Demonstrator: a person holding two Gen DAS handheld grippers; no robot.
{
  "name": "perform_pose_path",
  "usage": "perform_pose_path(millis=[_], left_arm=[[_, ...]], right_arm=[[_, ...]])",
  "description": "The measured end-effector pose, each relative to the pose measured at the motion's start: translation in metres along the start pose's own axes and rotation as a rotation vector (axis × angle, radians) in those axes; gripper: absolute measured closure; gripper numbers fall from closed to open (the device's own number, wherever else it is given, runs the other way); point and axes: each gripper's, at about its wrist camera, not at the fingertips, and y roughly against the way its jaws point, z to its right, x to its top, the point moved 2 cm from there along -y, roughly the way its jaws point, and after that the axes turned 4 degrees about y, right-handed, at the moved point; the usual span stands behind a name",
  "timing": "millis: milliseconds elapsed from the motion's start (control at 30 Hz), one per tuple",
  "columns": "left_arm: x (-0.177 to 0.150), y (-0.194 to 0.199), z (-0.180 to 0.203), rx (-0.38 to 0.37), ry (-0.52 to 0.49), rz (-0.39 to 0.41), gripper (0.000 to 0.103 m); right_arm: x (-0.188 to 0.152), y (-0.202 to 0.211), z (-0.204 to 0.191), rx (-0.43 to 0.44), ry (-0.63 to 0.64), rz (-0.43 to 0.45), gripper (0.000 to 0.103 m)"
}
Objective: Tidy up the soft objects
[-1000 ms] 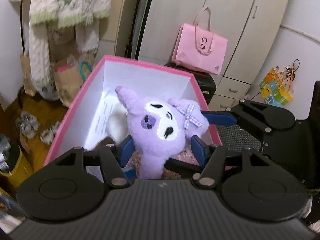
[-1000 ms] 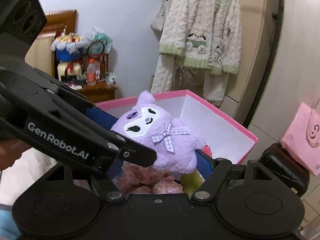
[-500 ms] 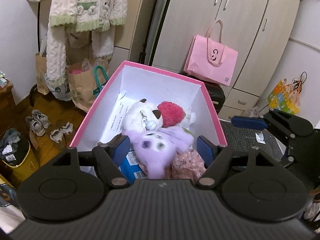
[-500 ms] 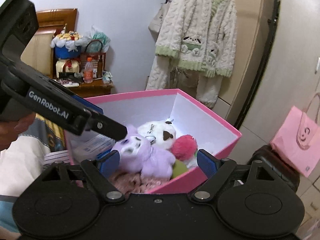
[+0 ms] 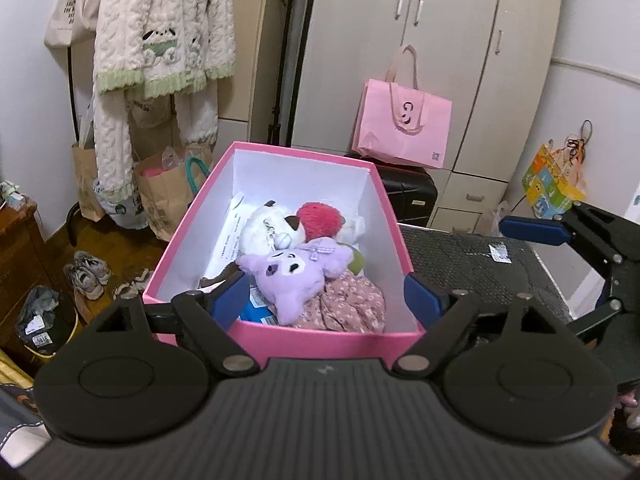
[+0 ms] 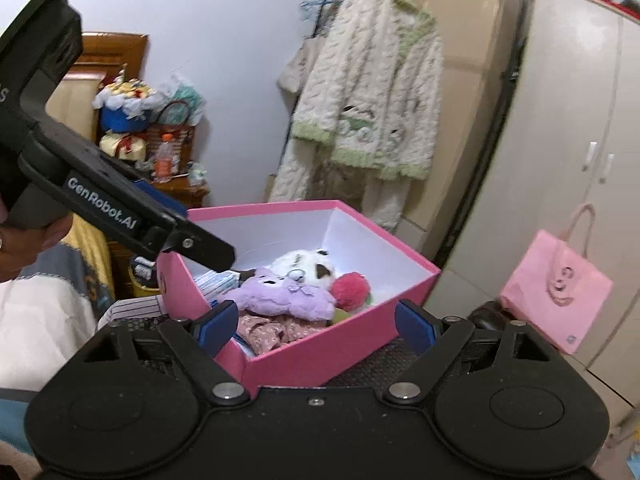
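A purple plush toy [image 5: 298,276] lies in the pink box [image 5: 320,340] on top of a floral cloth [image 5: 348,306], beside a white plush [image 5: 266,230] and a red pompom toy [image 5: 322,220]. My left gripper [image 5: 326,300] is open and empty, above the box's near edge. My right gripper [image 6: 316,326] is open and empty, over the box's near corner. In the right wrist view the purple plush [image 6: 280,294] lies in the pink box [image 6: 320,356]. The right gripper's blue finger [image 5: 532,229] also shows at the right of the left wrist view.
The box stands on a dark mesh-topped surface [image 5: 460,264]. A pink paper bag [image 5: 402,128] sits on a black suitcase by the wardrobe [image 5: 440,40]. A cream knit sweater [image 5: 160,32] hangs at left above paper bags and shoes [image 5: 88,274].
Both grippers held the purple plush over the box a second ago. They let it go, it dropped into the box, and both grippers have pulled back and up.
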Motion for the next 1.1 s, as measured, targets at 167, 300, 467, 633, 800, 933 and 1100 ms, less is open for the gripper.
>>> perform_pose_path(millis=[167,300,467,633,800,933,1100], left_arm=[[-0.008,0.022,0.012,-0.034,-0.042,0.027,0.016],[-0.012,0.036,0.018,-0.069,-0.056,0.054,0.013],[-0.015,0.042,0.028,-0.083,-0.090,0.065,0.002],[-0.020,0.034,0.035,-0.028,-0.106,0.006,0.000],[-0.022,0.031,0.034,0.044,-0.112,-0.044,0.000],[-0.029,0.040,0.031,0.034,-0.103,0.001,0.000],[-0.036,0.046,0.043,0.104,-0.157,0.030,0.000]], right_arm=[[-0.005,0.025,0.002,-0.037,-0.050,0.013,0.010],[-0.011,0.047,0.007,-0.060,-0.097,0.034,0.010],[-0.021,0.069,0.011,-0.140,-0.179,0.032,0.006],[-0.029,0.073,0.015,-0.213,-0.291,-0.027,0.001],[-0.032,0.078,0.024,-0.319,-0.365,-0.057,0.000],[-0.032,0.097,0.030,-0.404,-0.475,0.000,0.000],[-0.042,0.109,0.024,-0.369,-0.579,-0.032,0.000]])
